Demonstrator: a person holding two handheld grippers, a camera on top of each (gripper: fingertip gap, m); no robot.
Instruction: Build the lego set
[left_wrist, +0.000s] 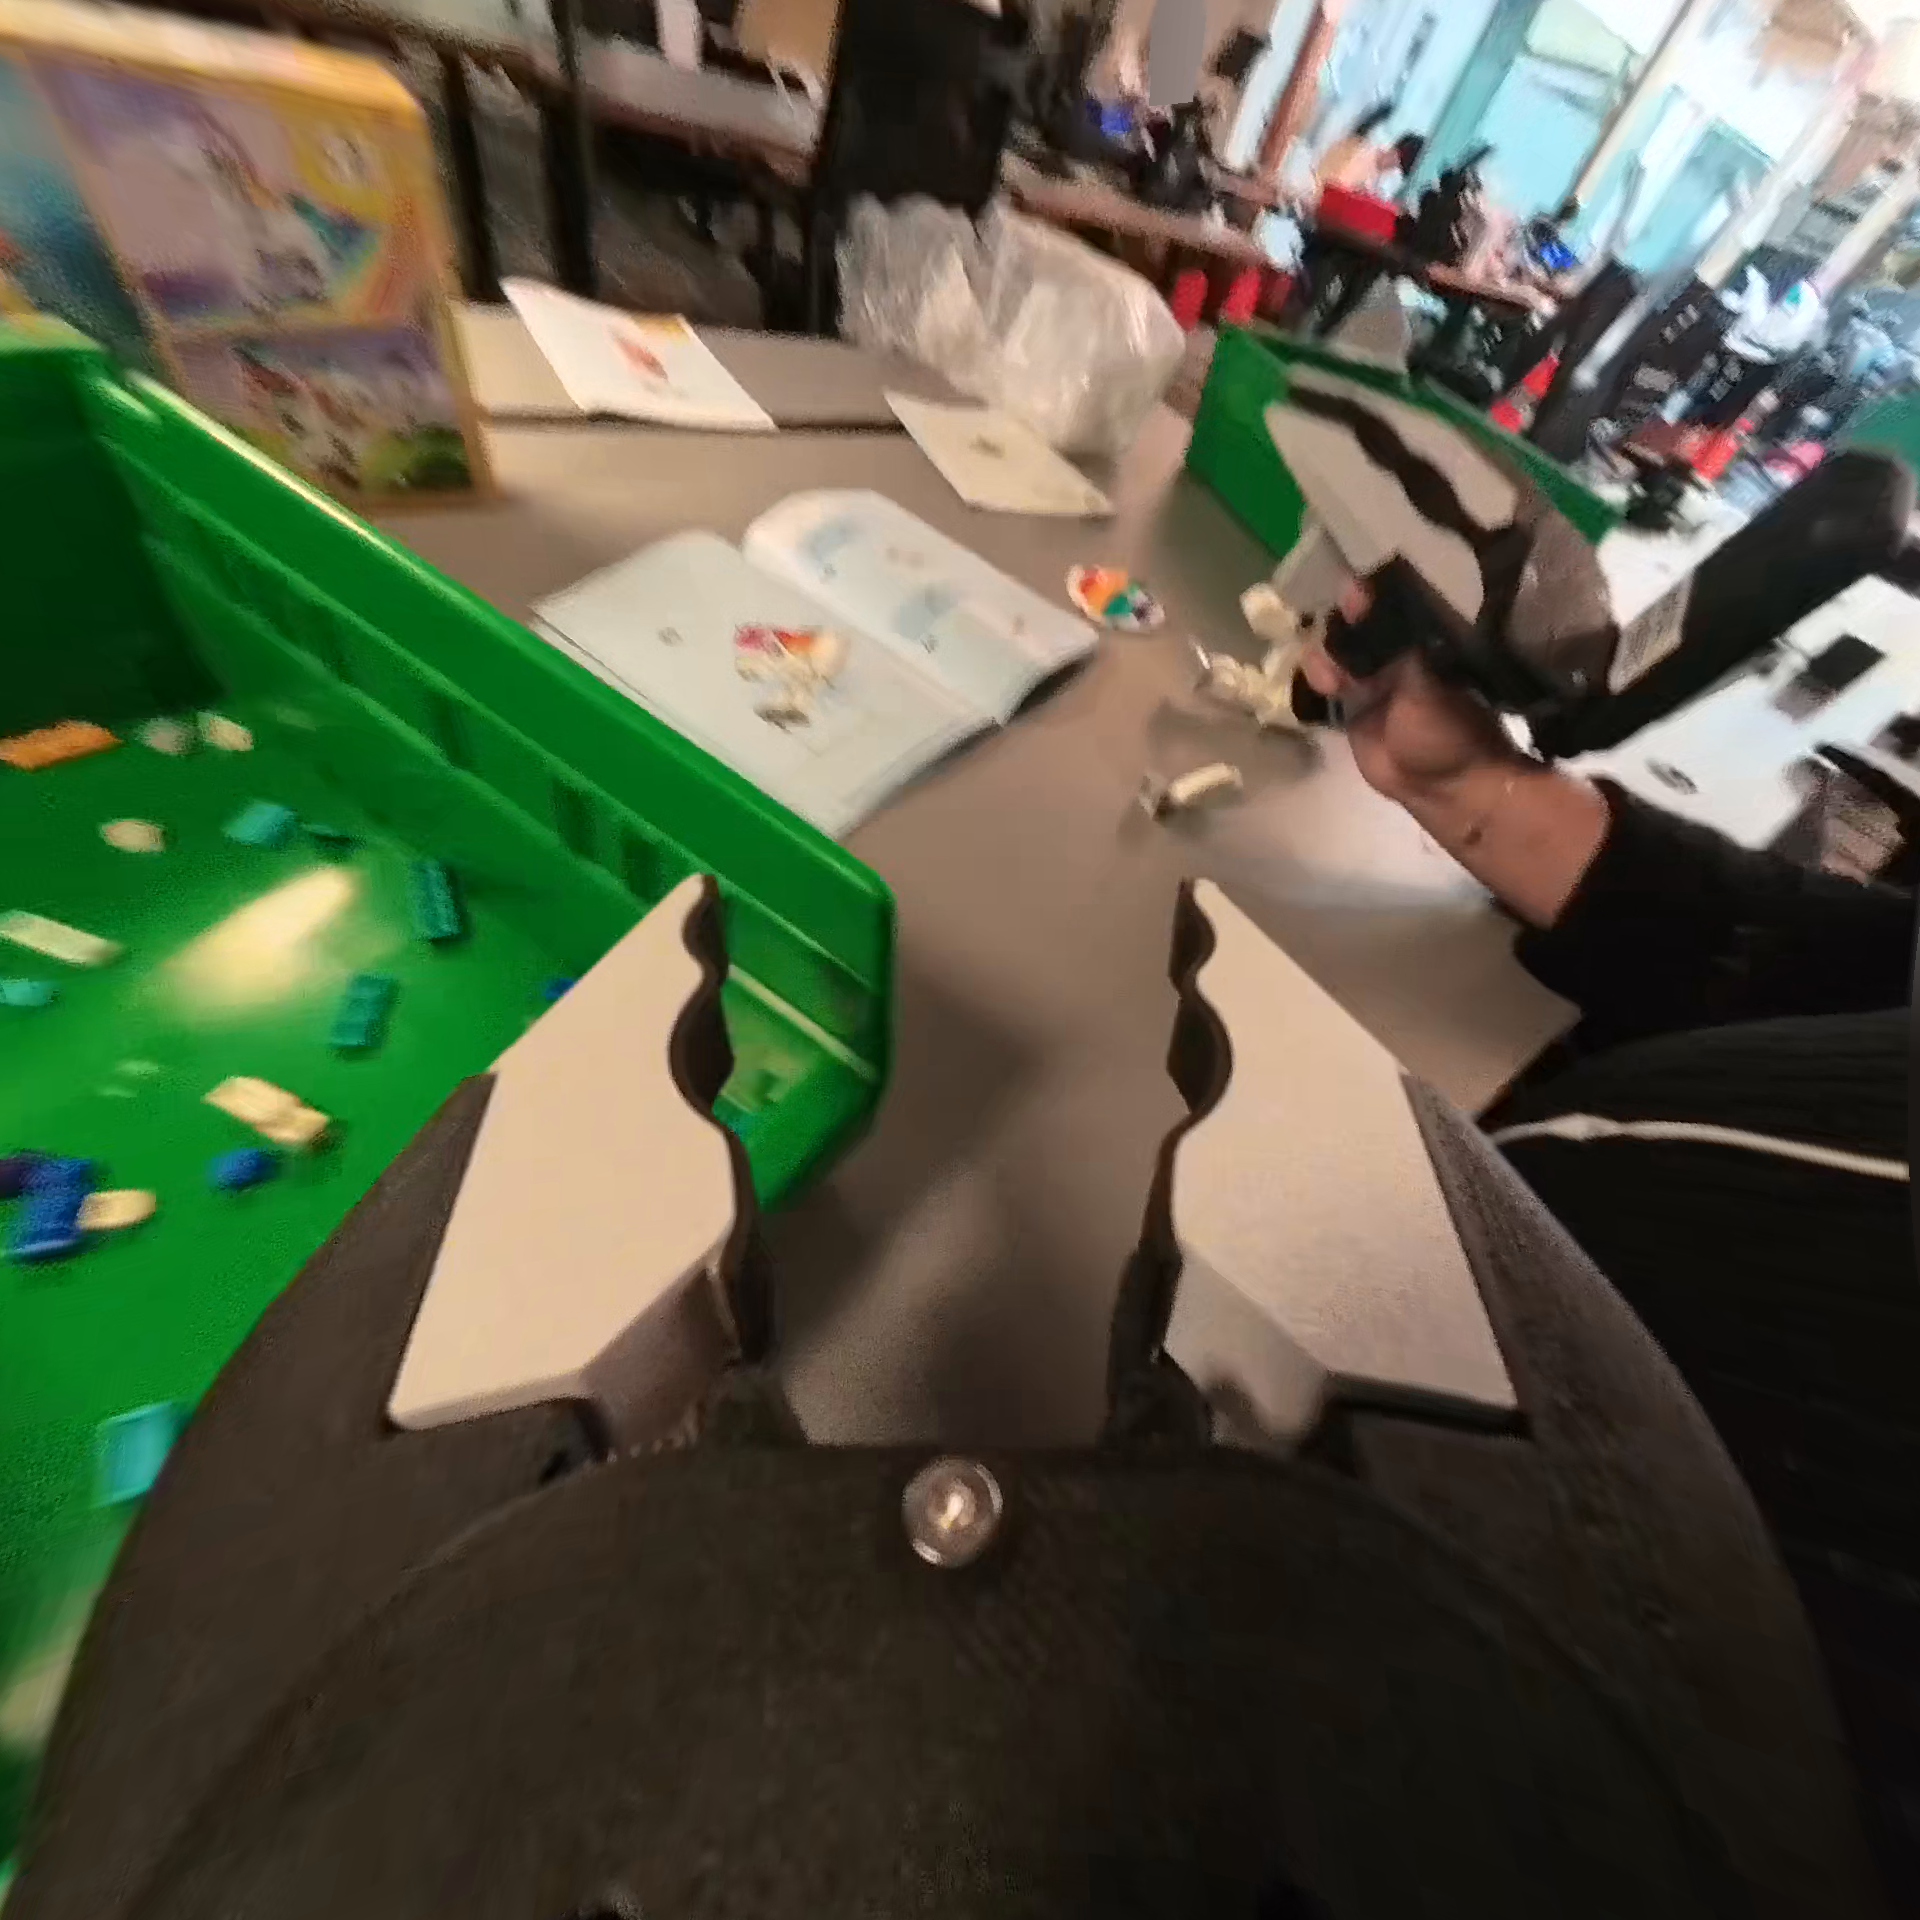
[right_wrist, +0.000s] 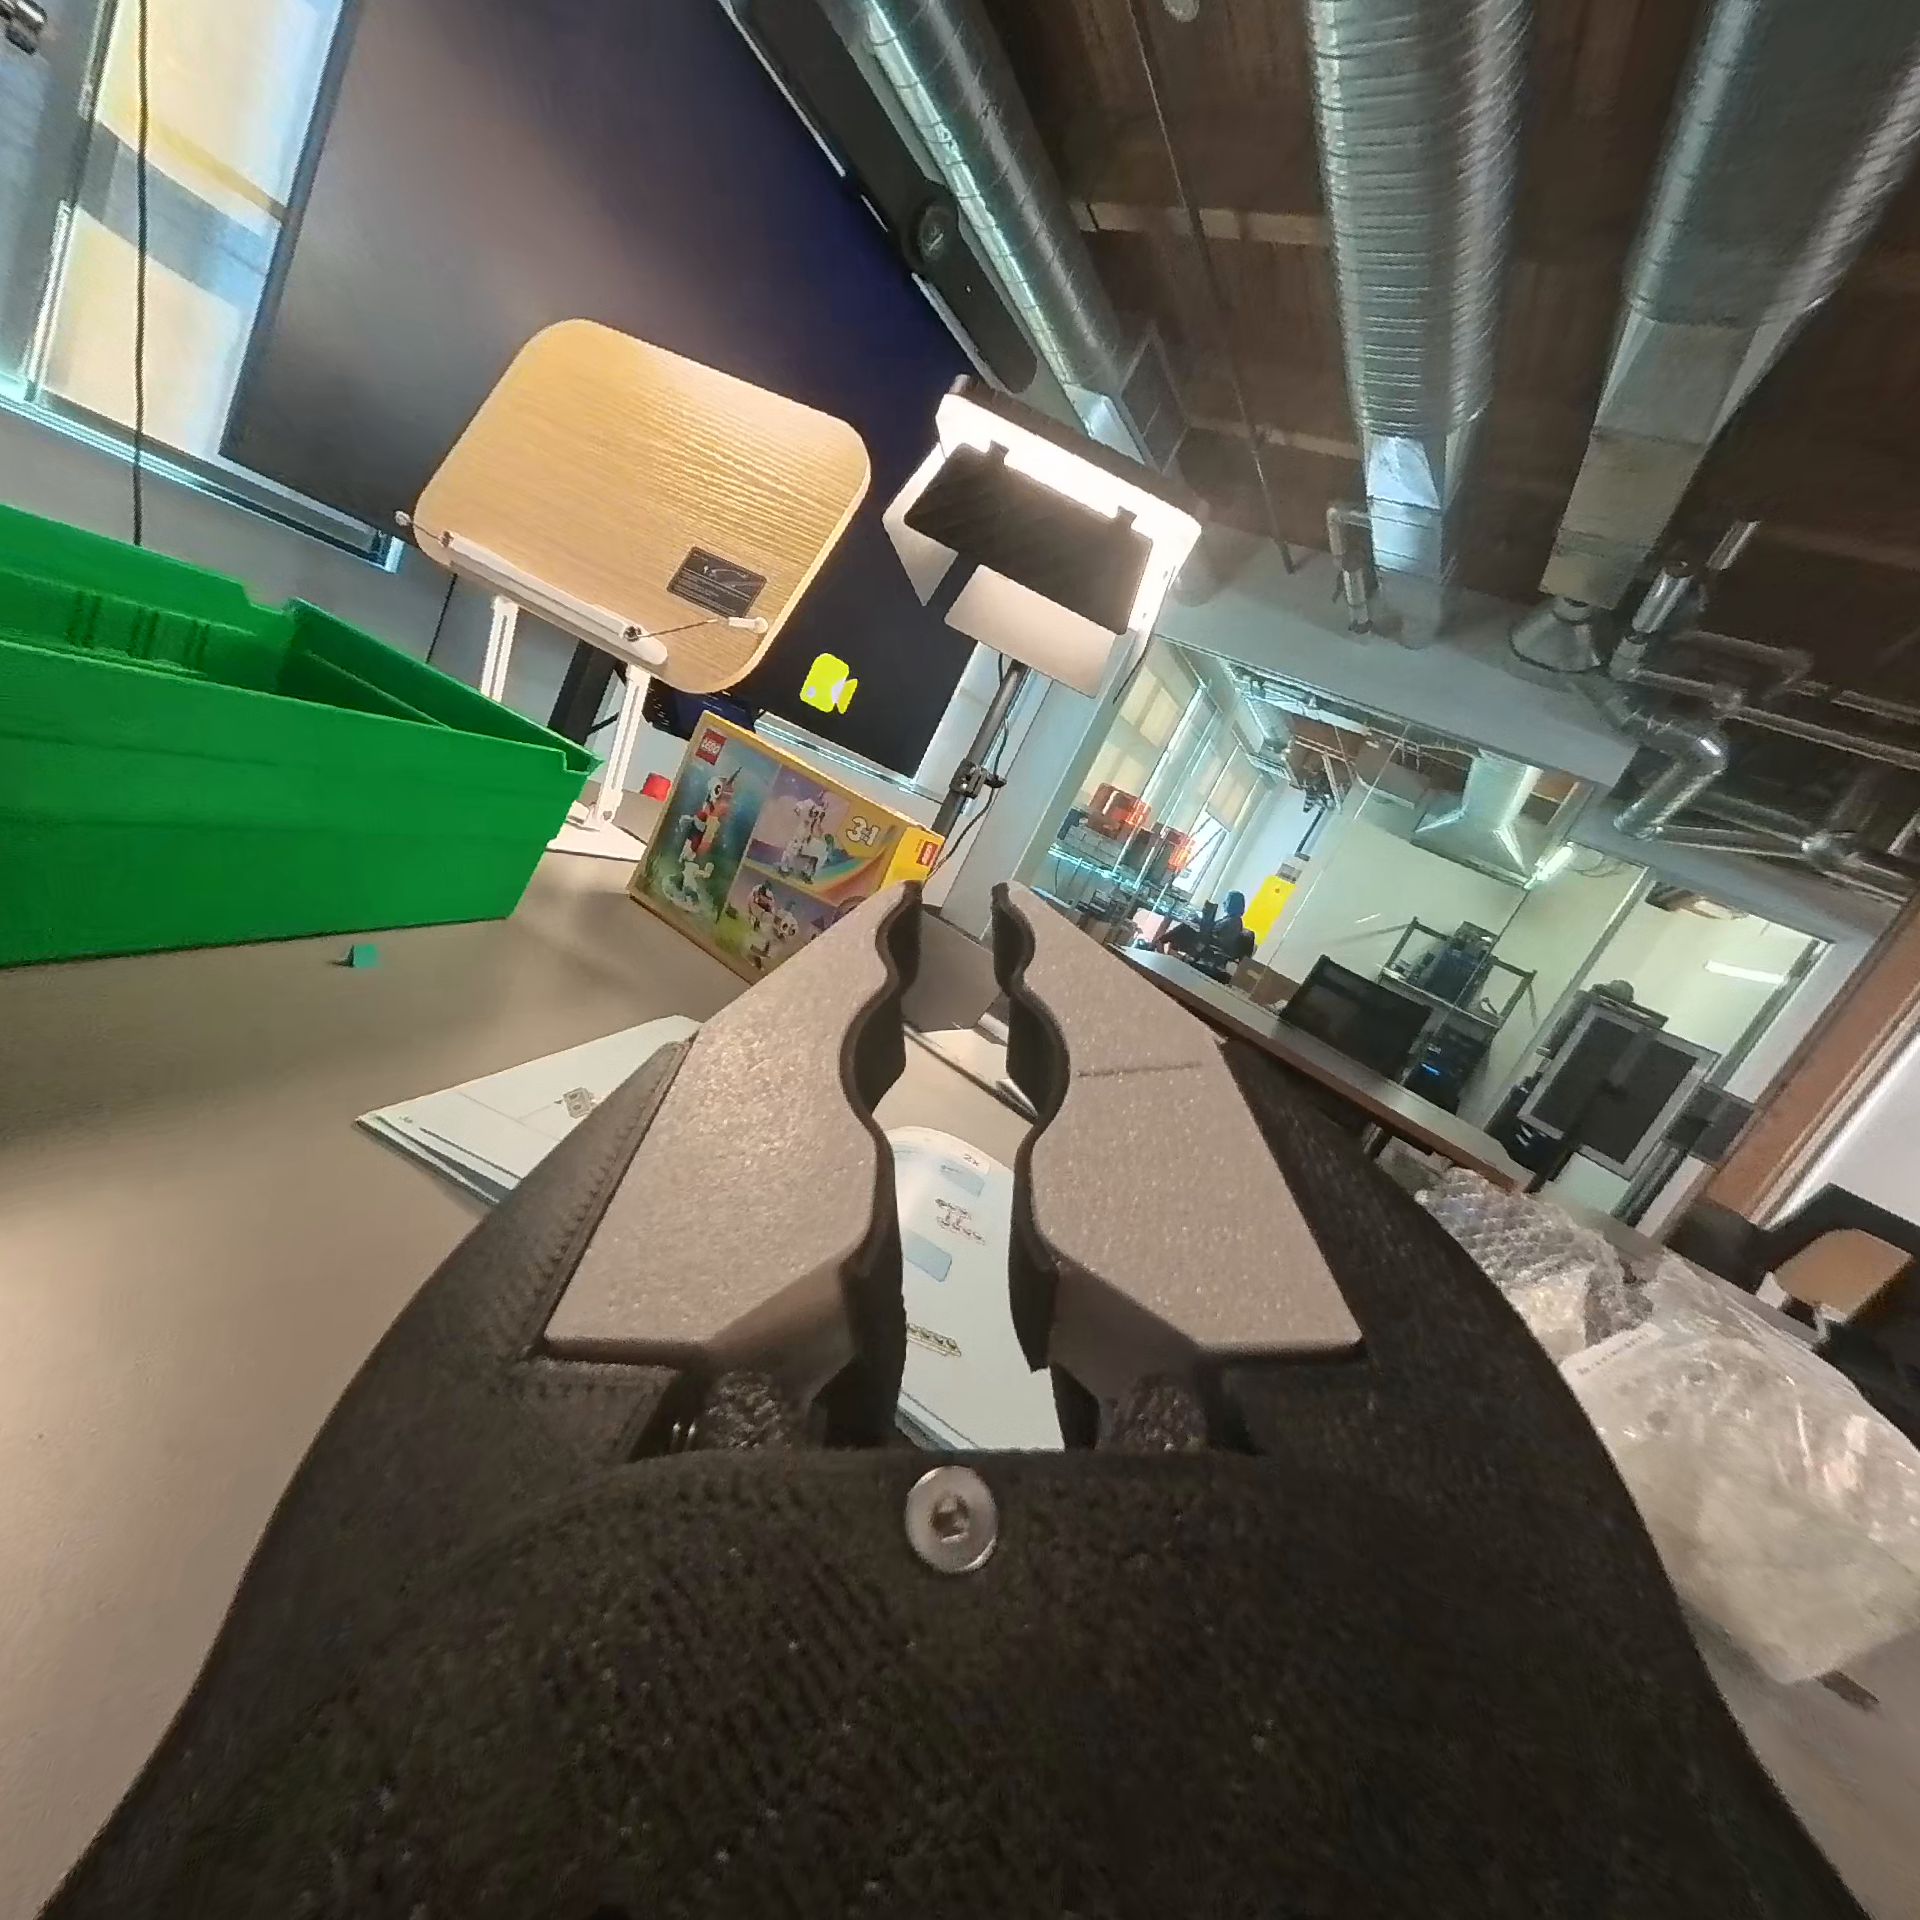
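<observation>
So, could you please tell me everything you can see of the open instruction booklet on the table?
The instruction booklet lies open and flat on the grey table, just beside the green bin's outer wall. Its pale blue pages look like thin paper, printed with small coloured build pictures, blurred here. Nothing rests on it, and neither tongs touch it.

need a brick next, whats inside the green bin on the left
Loose bricks lie scattered on the floor of the green bin: teal, blue, white and one orange brick. The left gripper covers its near corner.
</observation>
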